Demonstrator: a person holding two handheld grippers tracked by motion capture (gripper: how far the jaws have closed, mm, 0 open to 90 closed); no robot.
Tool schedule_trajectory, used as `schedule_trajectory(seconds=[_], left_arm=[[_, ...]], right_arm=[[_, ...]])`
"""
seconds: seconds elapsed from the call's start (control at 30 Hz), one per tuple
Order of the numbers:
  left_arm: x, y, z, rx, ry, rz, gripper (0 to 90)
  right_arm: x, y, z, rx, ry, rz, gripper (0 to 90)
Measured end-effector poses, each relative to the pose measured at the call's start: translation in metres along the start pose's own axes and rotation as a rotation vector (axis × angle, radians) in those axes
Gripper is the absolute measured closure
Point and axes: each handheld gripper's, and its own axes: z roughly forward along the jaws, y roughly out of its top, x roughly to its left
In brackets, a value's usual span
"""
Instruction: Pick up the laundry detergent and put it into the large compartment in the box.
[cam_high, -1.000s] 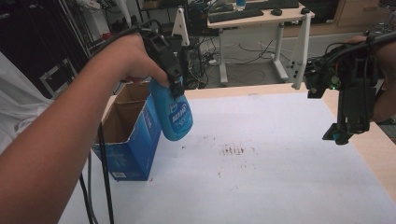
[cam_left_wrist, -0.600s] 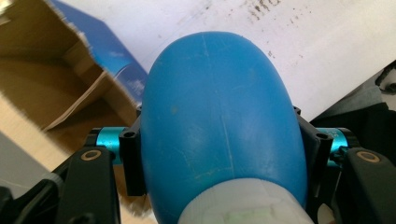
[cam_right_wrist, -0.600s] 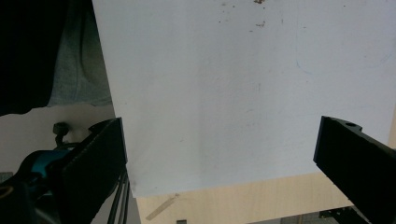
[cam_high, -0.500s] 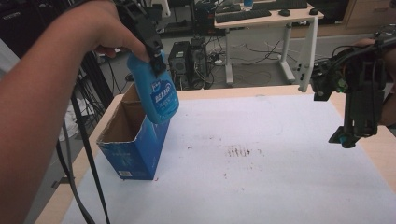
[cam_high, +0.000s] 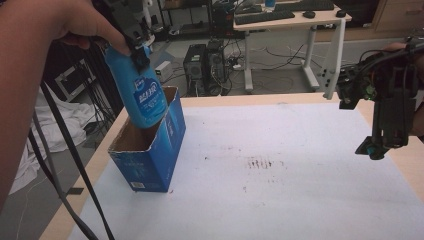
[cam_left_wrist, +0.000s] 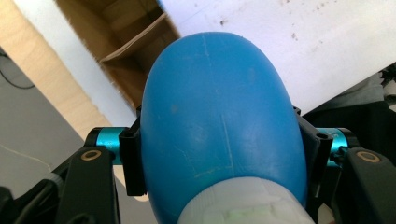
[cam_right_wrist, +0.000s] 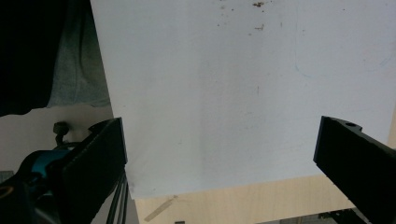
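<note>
- The left tongs (cam_high: 135, 47) are clamped on a blue bottle (cam_high: 141, 90); in the left gripper view the two black jaws press against either side of the bottle's (cam_left_wrist: 219, 126) rounded body, just above its white cap (cam_left_wrist: 243, 205).
- The bottle hangs cap-up and slightly tilted, its lower end dipping into the open top of a blue cardboard box (cam_high: 150, 150) that stands near the left edge of the table (cam_high: 300, 200).
- Whether the bottle's base touches the inside of the box cannot be told; the left gripper view shows the brown inner flaps of the box (cam_left_wrist: 135, 42) beyond the bottle.
- The right tongs (cam_high: 381, 145) hang spread wide near the right edge of the table, pointing down, holding nothing and touching nothing.
- In the right gripper view the jaws stand far apart, with only the white sheet (cam_right_wrist: 224, 93) that covers the table between them.
- Compared with a second ago, the bottle has moved from beside the box, over the white sheet, to above the box opening, and it now sits lower into it than half a second ago.
- The right tongs have stayed in much the same place by the right edge across the three moments, equally wide.
</note>
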Motion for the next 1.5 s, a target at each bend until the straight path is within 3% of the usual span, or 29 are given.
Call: schedule_trajectory(seconds=[0.37, 0.83, 1.13, 1.37, 1.43, 1.5], left_arm=[[0.017, -0.005, 0.010, 0.029, 0.032, -0.041, 36.1], [0.036, -0.005, 0.045, 0.060, 0.012, -0.023, 36.1], [0.045, -0.008, 0.068, 0.075, 0.022, 0.016, 36.1], [0.043, -0.008, 0.093, 0.085, 0.015, 0.119, 36.1], [0.042, -0.008, 0.096, 0.087, 0.013, 0.125, 36.2], [0.040, -0.008, 0.105, 0.100, 0.010, 0.169, 36.2]], right_arm=[[-0.003, 0.006, 0.001, 0.000, -0.001, -0.008, 1.6], [-0.004, 0.007, 0.002, 0.003, -0.007, -0.011, 1.6], [-0.004, 0.007, 0.003, 0.005, -0.009, -0.002, 1.6], [-0.004, 0.008, 0.003, 0.002, -0.014, -0.005, 1.6], [-0.004, 0.008, 0.004, 0.002, -0.015, -0.008, 1.6], [-0.003, 0.008, 0.003, 0.006, -0.014, -0.006, 1.6]])
